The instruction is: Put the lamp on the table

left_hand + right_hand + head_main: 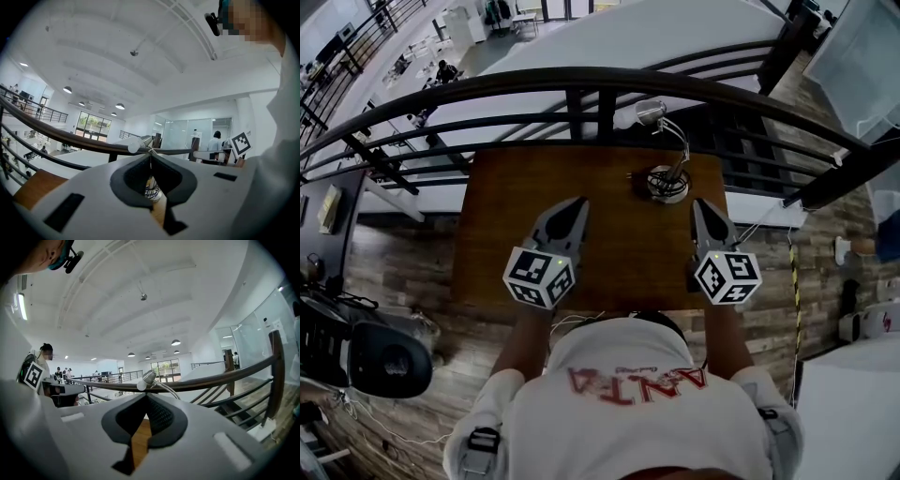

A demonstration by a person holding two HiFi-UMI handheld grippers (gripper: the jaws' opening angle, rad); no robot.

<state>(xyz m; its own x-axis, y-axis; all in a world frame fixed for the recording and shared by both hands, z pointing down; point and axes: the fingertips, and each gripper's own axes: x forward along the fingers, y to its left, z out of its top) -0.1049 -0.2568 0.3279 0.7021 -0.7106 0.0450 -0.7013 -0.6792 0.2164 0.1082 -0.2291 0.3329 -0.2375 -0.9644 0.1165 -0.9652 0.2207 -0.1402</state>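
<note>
A small metal desk lamp [666,178] stands upright at the far right of the brown wooden table [506,216], its round base flat on the top and its thin neck curving up to a small head [650,113]. My left gripper [578,204] is over the table's middle, shut and empty, well left of the lamp. My right gripper [700,205] is shut with nothing in it, just near of the lamp's base and apart from it. The lamp's head [146,379] shows above the jaws in the right gripper view, and its head [139,144] and base [152,190] in the left gripper view.
A dark curved railing [581,89] runs close behind the table's far edge, with an open drop to a lower floor beyond. A white power cord [764,217] hangs off the table's right. An office chair [370,352] stands at the near left.
</note>
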